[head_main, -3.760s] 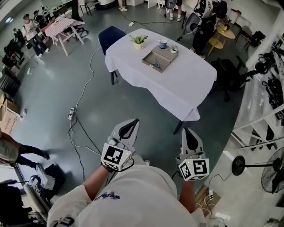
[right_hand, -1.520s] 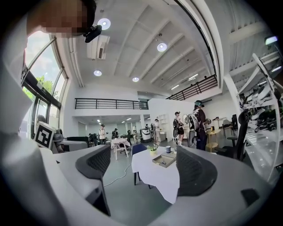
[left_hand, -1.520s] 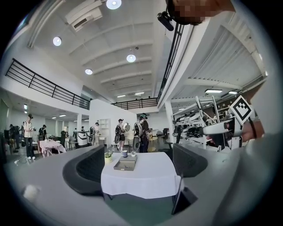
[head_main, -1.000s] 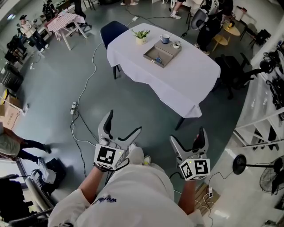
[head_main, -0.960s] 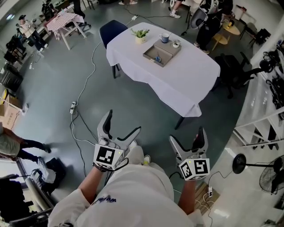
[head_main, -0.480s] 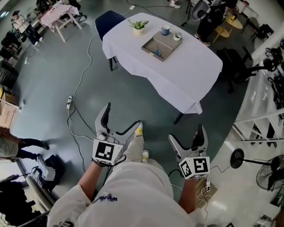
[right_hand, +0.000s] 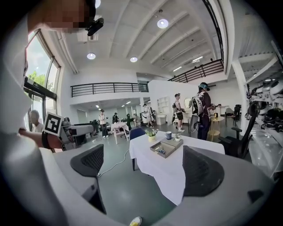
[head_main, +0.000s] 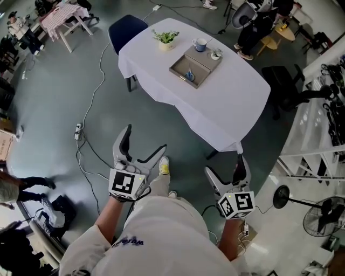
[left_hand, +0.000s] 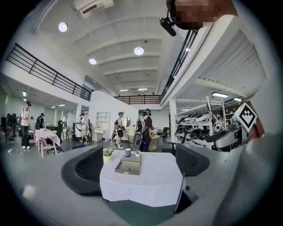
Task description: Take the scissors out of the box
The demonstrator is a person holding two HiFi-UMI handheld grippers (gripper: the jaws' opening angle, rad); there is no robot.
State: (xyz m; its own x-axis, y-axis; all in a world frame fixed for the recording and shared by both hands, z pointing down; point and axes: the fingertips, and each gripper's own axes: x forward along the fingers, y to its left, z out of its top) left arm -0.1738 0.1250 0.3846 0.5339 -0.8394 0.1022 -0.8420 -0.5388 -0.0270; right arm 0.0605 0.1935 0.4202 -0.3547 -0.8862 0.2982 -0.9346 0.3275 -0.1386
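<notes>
Big open hall: grey-green floor, white walls, round ceiling lights, black-railed mezzanine, tall windows on one side. Counter under a white cloth stands mid-floor, with a dark blue chair at its far corner, a black office chair to its right, and a white cable running to a power strip. White shelving and pedestal fans line the right edge; a checked-cloth table sits top left.

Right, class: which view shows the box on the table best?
The head view: it looks down into the box, showing its floor and the scissors. Both gripper views show it smaller, at a shallow angle, so little of the inside is visible.
</notes>
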